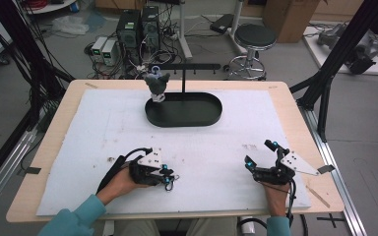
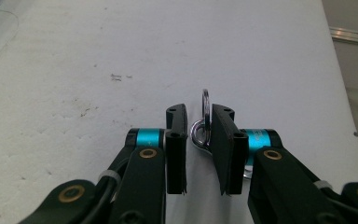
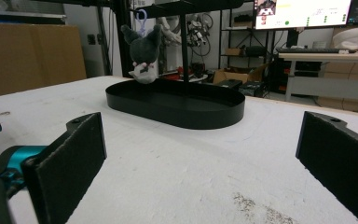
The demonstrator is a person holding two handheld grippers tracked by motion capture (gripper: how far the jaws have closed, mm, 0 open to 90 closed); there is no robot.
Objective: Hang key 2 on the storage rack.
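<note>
Silver metal key ring (image 2: pixel 204 125) — upright on edge — between the left gripper's fingers (image 2: pixel 177 140).

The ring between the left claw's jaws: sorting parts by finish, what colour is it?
Shiny silver metal ring, clearest in the left gripper view.

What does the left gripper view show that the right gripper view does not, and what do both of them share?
Left gripper view alone: a metal key ring standing upright between the jaws of the left gripper, which stand close together with a narrow gap around the ring; whether the pads touch it I cannot tell.

Right gripper view alone: the jaws of the right gripper wide apart with nothing between them, a black oval tray with a stand, and a grey plush toy hanging from the stand over the tray.

Both share: the white mat under the grippers.
</note>
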